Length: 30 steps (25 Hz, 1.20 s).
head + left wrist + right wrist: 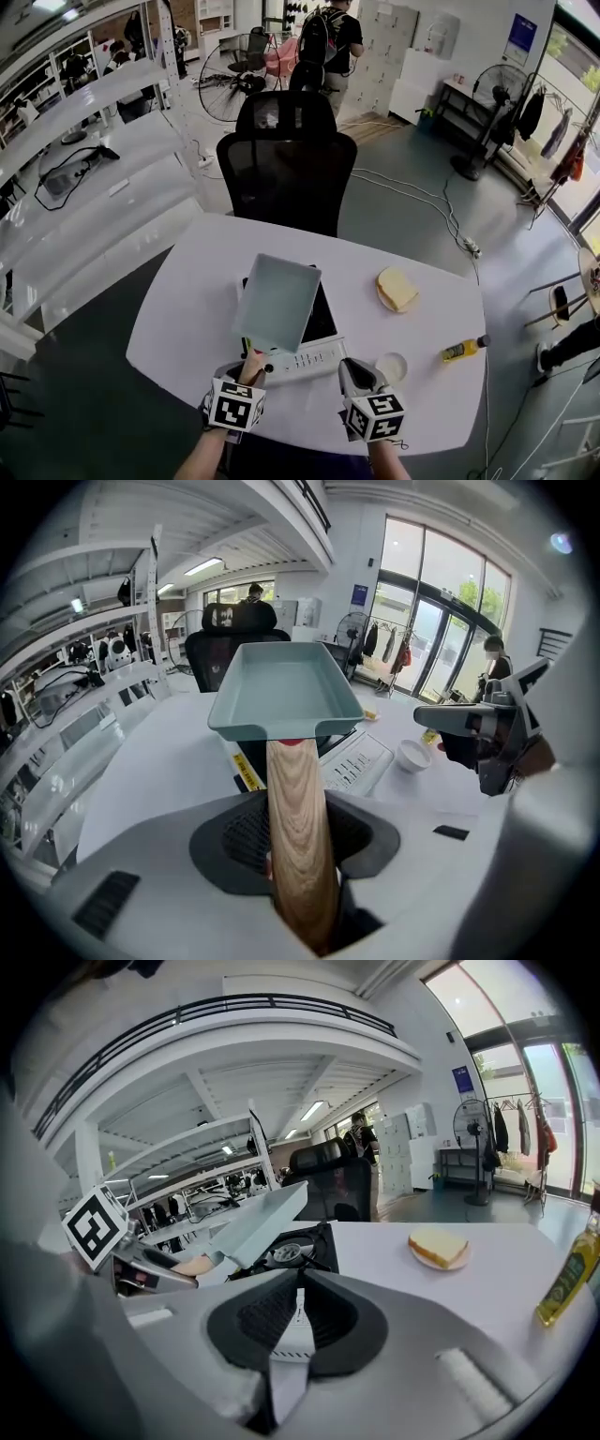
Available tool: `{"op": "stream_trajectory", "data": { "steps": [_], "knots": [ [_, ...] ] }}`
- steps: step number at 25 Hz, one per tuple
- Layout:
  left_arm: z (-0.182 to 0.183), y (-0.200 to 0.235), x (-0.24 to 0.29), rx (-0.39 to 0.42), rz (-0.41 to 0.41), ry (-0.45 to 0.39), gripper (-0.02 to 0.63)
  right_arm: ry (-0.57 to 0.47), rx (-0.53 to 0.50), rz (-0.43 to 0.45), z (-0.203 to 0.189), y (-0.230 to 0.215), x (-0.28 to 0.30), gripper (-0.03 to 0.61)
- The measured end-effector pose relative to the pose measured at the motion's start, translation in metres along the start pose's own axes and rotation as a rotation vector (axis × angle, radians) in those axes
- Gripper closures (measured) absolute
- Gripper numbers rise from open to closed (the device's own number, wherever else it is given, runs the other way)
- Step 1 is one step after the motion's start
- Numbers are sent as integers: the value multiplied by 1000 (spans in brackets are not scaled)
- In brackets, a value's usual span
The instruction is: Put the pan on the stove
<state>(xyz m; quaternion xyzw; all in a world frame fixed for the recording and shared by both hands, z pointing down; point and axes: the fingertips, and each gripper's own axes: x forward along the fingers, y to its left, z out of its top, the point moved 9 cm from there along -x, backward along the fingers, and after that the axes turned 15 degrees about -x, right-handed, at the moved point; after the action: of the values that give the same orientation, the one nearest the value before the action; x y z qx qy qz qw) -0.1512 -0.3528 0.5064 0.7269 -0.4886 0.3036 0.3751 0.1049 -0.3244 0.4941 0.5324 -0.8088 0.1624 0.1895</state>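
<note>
Left gripper [298, 846] clamps the wooden handle [298, 794], pan [286, 691] raised ahead over the stove [322, 319].

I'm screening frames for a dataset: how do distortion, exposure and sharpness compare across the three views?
Head view: evenly lit, mild edge bending, pan sharp. Left gripper view: heavy fisheye, dark corners, windows bright, handle looms large. Right gripper view: same fisheye, window overexposed top right, bread crisp.

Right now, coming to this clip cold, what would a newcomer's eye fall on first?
The pale green rectangular pan, held tilted in the air over the black stove at the middle of the white table, its wooden handle clamped in the left gripper. Next, the slice of bread on a plate to the right, and the yellow bottle near the table's right edge.
</note>
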Motion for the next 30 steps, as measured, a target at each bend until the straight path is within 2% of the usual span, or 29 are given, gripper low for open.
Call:
{"op": "stream_trajectory", "data": {
  "steps": [6, 30],
  "knots": [
    [9, 9, 14, 26, -1, 88, 476, 15, 17, -14, -3, -2, 7, 554],
    [32, 3, 33, 98, 85, 271, 466, 33, 77, -6, -22, -4, 10, 554]
  ]
}}
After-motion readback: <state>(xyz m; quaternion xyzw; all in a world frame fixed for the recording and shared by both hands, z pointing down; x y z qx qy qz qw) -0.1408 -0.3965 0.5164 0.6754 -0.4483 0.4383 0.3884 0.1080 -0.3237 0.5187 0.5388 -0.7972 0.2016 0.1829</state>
